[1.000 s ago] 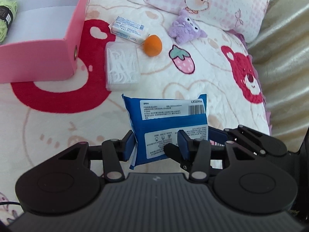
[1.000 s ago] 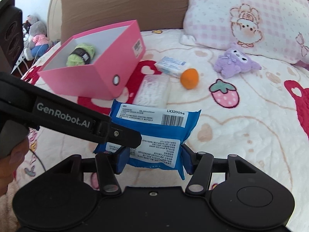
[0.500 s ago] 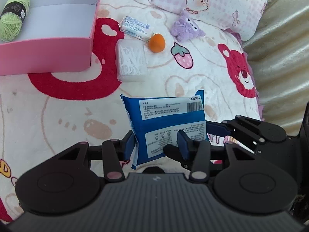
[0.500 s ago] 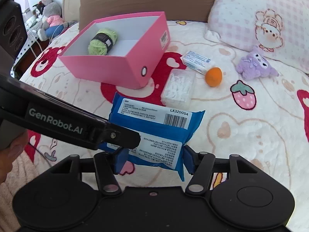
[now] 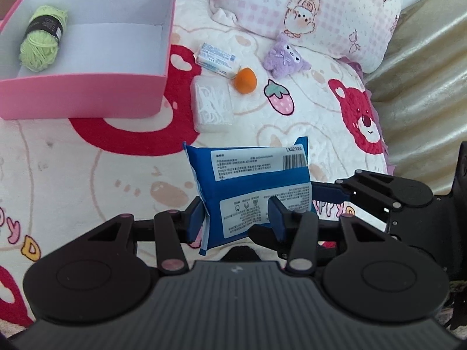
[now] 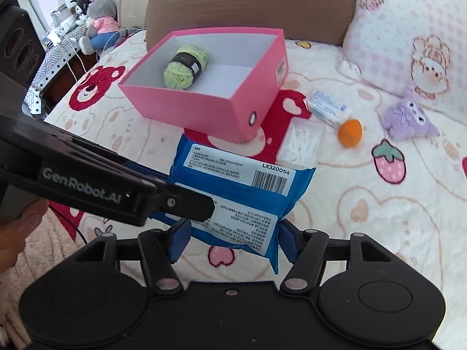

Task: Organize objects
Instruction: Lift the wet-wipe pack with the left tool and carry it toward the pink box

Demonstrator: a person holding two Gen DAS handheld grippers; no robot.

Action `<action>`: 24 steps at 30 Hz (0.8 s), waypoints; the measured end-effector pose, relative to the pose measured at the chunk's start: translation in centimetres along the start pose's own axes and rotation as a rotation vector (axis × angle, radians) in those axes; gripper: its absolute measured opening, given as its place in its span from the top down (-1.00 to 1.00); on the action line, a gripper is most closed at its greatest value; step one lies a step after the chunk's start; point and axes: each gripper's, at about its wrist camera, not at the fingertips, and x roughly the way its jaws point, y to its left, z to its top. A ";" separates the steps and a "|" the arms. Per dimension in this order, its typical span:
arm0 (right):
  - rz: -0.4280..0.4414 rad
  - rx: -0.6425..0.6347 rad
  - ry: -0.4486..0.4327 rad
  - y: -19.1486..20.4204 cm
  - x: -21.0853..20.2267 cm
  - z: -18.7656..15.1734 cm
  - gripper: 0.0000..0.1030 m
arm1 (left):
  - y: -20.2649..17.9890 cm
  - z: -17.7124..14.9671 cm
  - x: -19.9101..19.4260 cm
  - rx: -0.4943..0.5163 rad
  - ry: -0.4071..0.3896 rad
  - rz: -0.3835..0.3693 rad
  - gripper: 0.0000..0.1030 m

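Note:
A blue wipes pack (image 5: 248, 180) (image 6: 239, 186) hangs above the bedspread, held from two sides. My left gripper (image 5: 236, 218) is shut on its lower left part, one pad on each face. My right gripper (image 6: 233, 239) has the pack's lower end between its pads; its jaws are opening, and both pads still touch the pack's sides. In the right wrist view the left gripper's fingers (image 6: 201, 204) reach across the pack's left half. Behind stands an open pink box (image 5: 87, 93) (image 6: 186, 105) with a green yarn ball (image 5: 41, 38) (image 6: 185, 67) inside.
On the bedspread right of the box lie a clear case of floss picks (image 5: 211, 105), a small tissue pack (image 5: 217, 59), an orange sponge (image 5: 245, 80) and a purple plush (image 5: 284, 58). A pink pillow (image 5: 321, 8) lies at the back. A speaker (image 6: 14, 43) and soft toys (image 6: 96, 20) stand left of the bed.
Both grippers have risen with the pack, and the pink box with its yarn now shows more fully. The right gripper's pads have spread a little.

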 end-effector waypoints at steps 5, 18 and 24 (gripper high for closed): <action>-0.003 -0.038 -0.001 1.2 -0.6 0.6 -0.36 | 0.0 -0.1 -1.9 0.019 -0.032 0.006 0.12; -0.016 -0.167 0.028 5.9 -1.7 2.3 -0.39 | 0.9 -1.0 -6.1 0.037 -0.081 0.051 0.12; -0.019 -0.203 0.006 7.4 -2.2 3.1 -0.40 | 2.4 -1.0 -7.5 0.004 -0.117 0.037 0.12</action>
